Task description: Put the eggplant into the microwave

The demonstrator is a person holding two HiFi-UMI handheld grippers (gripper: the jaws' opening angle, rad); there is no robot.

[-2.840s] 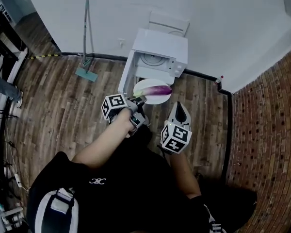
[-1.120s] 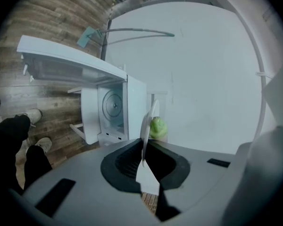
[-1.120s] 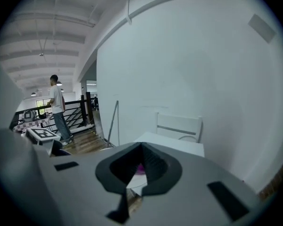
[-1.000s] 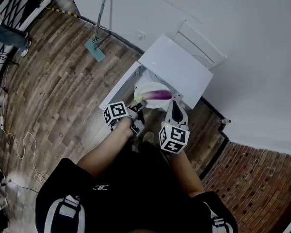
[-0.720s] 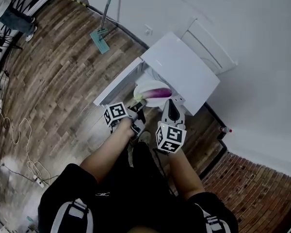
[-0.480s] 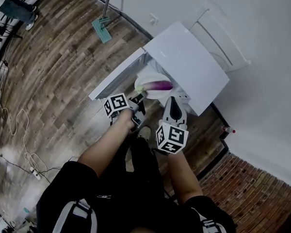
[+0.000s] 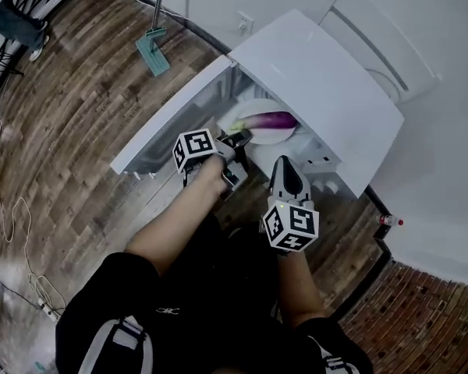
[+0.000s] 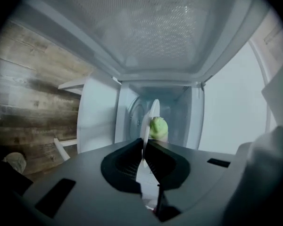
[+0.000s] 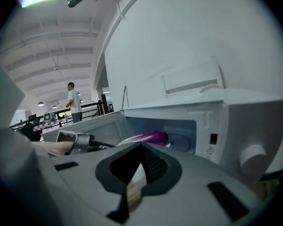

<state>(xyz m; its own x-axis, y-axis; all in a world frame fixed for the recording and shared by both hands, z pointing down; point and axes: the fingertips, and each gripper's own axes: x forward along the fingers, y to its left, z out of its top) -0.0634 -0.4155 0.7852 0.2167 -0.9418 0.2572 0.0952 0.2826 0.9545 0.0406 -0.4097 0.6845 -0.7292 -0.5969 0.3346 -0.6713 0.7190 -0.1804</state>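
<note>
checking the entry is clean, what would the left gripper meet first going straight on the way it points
Nothing near: the left gripper, shut on the plate, points into the open microwave cavity. Its back wall looks first, though depth is unclear.

microwave (image 7: pixel 320 76) cavity open straight ahead of my jaws, door (image 7: pixel 171 123) swung wide on my left walling that side, plate (image 7: pixel 267 136) with eggplant (image 7: pixel 274 120) taking up much of the mouth, control panel (image 9: pixel 247 126) closing off the right, open wood floor (image 7: pixel 70 131) beyond the door
</note>
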